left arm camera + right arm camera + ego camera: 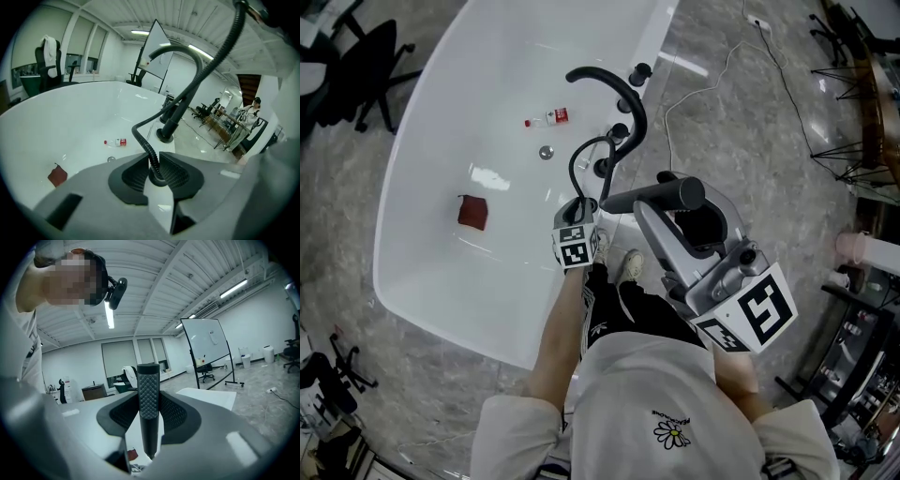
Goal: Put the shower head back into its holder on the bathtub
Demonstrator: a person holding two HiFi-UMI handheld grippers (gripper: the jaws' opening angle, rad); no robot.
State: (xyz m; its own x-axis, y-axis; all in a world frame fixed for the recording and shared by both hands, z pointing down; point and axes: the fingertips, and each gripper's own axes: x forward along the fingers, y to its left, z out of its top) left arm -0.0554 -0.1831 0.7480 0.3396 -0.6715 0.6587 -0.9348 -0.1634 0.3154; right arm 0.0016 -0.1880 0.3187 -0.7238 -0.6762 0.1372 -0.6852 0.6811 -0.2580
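— How do my hands stand?
— Your left gripper (pixel 156 165) tilts down over the tub's right rim, its jaws clamped on the black ribbed hose (pixel 140 136). Your right gripper (pixel 149 401) lies almost level, gripping the black shower head (pixel 149 380) by its dimpled handle, off the tub beside that rim.
— And round me?
— The white oval bathtub (pixel 412 187) stands on grey marbled floor (pixel 741 122). A black curved tap (pixel 623 94) rises from the right rim; a reddish-brown rag (pixel 472 212) lies inside.

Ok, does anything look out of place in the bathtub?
Yes: a small red-labelled bottle lies on its side near the drain, and a dark red cloth sits on the bathtub floor.
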